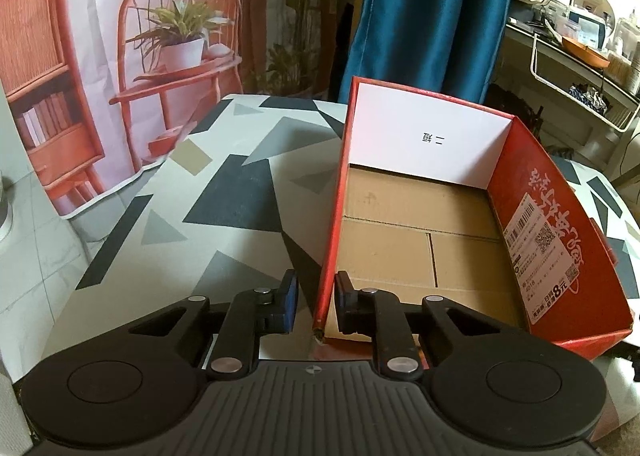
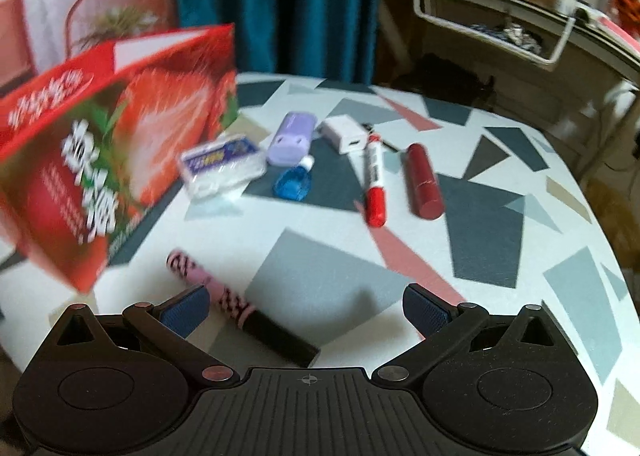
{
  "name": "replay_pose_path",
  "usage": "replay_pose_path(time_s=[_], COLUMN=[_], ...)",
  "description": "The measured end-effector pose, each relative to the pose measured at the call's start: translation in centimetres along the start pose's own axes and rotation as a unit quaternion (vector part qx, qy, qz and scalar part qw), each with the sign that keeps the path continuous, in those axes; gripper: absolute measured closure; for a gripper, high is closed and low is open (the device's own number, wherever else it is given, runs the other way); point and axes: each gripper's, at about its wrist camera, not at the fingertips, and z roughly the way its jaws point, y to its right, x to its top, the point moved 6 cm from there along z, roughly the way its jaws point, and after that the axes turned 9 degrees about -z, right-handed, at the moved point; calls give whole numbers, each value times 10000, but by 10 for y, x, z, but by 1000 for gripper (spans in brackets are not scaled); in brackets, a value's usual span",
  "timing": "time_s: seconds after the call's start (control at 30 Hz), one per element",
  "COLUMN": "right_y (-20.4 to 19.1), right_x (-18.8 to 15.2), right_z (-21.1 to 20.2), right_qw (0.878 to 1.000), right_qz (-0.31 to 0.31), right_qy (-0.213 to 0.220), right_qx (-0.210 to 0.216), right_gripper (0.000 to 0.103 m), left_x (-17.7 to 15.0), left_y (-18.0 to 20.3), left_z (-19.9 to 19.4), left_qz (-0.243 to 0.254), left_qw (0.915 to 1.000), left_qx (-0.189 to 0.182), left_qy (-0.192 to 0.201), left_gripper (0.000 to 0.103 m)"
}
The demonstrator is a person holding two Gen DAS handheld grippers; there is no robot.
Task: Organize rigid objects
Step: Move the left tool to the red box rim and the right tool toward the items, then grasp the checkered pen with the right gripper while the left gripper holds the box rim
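An open red cardboard box (image 1: 552,216) with a bare brown floor stands on the patterned table (image 1: 224,196). My left gripper (image 1: 316,296) straddles the box's near left wall. The right pad lies close against the wall and a narrow gap shows at the left pad. In the blurred right wrist view the same box (image 2: 100,144) shows strawberry print at the left. My right gripper (image 2: 306,312) is wide open just above a pink-and-black tube (image 2: 224,292). Beyond lie a clear case (image 2: 222,168), a purple device (image 2: 292,132), a white charger (image 2: 346,134), a blue bottle (image 2: 292,182), a red marker (image 2: 374,180) and a dark red cylinder (image 2: 424,182).
A teal curtain (image 1: 424,16) hangs behind the table. A cluttered shelf with a white wire rack (image 1: 576,96) stands at the right. A printed backdrop (image 1: 120,56) of furniture covers the left. The table's rounded edge (image 2: 600,224) falls away at the right.
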Motion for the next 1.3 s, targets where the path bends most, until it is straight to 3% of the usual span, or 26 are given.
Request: replay_pose_path(time_s=[0.1,0.17,0.33,0.47,0.53,0.6,0.7,1.3], right_y=[-4,-6,-9,-5,0,6,13,19], right_x=[-1,-1,1,8,13,18,24,35], right_z=[6,10,21,27,31,37,45,61], right_qw=[9998,9995,9980,9984,9988,9991,9995,9998], right_qz=[-49,-60,0,-51,-25,18,63,153], right_qy=[-76,-126,-240,-207,-193,-174,-109,-2], right_qx=[185,296,590,530,459,382,299,119], right_gripper=[1,3,32,44,63,76,86,87], left_x=[-1,-1,-2,-2,-2,-2,-2,-2], left_y=[1,2,0,0,1,1,1,1], left_z=[1,1,-1,-1,-1,0,0,-2], left_qz=[34,36,-45,-88,-93,-88,-91,-46], left_qw=[10000,10000,9999,9997,9997,9997,9997,9997], left_qx=[12,-48,-148,-188,-188,-189,-188,-196], left_qy=[0,-2,67,89,88,89,90,146], left_gripper=[83,90,92,92,92,92,92,92])
